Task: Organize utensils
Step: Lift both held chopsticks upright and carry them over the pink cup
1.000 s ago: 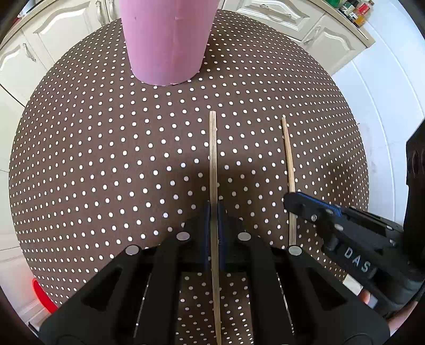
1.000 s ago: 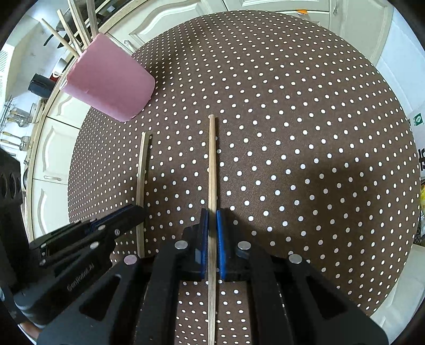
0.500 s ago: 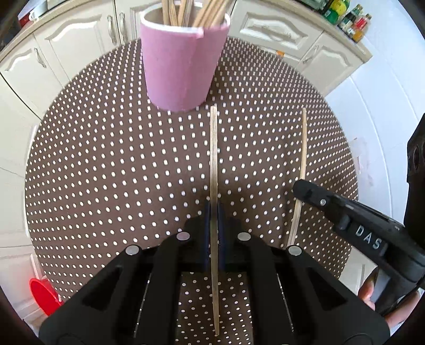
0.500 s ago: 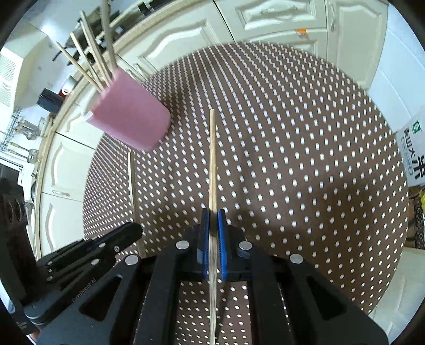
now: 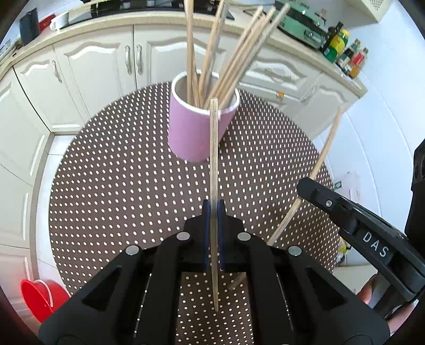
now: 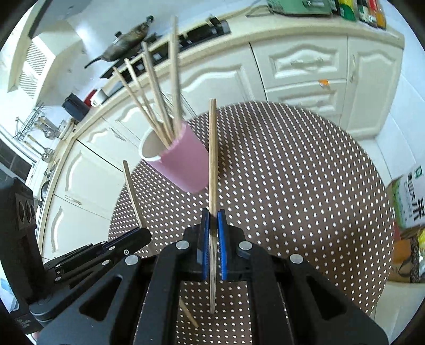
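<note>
- Left wrist view: the left gripper [image 5: 213, 212] fingers squeeze one chopstick [image 5: 213, 164], lifted above the dotted table [image 5: 111, 185].
- The right gripper [image 6: 211, 220] pinches another stick [image 6: 212, 159] (also lifted), near the pink cup [image 5: 196, 132].

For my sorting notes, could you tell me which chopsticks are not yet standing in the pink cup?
Two: the chopstick clamped in the left gripper and the one in the right gripper; the rest stand in the pink cup.

From my left wrist view the tops of the chopsticks in the pink cup [image 5: 198, 127] run off the upper edge; the red bucket [image 5: 39, 297] is clipped at the lower left. I can't read the carton [image 6: 409, 199] at the right wrist view's blurred right edge; the counter bottles [image 6: 364, 10] are cut off at the top.
</note>
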Demonstrator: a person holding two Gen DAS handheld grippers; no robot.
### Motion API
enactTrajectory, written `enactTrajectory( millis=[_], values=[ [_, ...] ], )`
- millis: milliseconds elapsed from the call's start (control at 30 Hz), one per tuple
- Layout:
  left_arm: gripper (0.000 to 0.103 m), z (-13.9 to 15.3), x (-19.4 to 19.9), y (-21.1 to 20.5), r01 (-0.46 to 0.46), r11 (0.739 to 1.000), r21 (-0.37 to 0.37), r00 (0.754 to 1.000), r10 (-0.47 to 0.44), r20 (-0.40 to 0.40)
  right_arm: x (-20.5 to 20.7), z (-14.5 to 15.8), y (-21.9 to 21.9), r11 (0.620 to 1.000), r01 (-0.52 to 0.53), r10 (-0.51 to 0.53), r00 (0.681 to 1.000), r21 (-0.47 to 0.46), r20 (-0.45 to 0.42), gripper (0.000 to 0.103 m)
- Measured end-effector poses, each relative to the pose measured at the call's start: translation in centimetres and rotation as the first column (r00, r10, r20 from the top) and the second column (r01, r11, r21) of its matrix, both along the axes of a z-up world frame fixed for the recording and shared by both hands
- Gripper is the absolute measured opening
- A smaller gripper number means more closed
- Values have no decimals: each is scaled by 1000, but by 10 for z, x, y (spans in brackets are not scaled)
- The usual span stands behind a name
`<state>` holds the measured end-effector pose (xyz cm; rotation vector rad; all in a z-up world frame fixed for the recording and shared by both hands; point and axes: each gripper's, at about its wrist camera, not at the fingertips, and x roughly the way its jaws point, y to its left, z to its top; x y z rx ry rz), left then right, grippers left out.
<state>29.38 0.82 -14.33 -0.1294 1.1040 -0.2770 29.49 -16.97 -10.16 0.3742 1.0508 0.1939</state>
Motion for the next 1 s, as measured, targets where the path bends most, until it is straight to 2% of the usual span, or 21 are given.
enactTrajectory(
  millis=[200, 600, 1000],
  values=[
    [6, 13, 23, 2, -27, 1000, -5, 998, 28, 50, 3, 17, 7, 1000, -20, 21, 998, -13, 53, 5],
    [6, 51, 34, 7, -52, 999, -3, 985, 52, 164, 24, 60, 3, 1000, -14, 15, 983, -9, 181, 5],
    [6, 103, 42, 13, -57, 998, 32, 964, 47, 261, 46, 100, -19, 998, 30, -46, 963, 63, 265, 5]
  ],
)
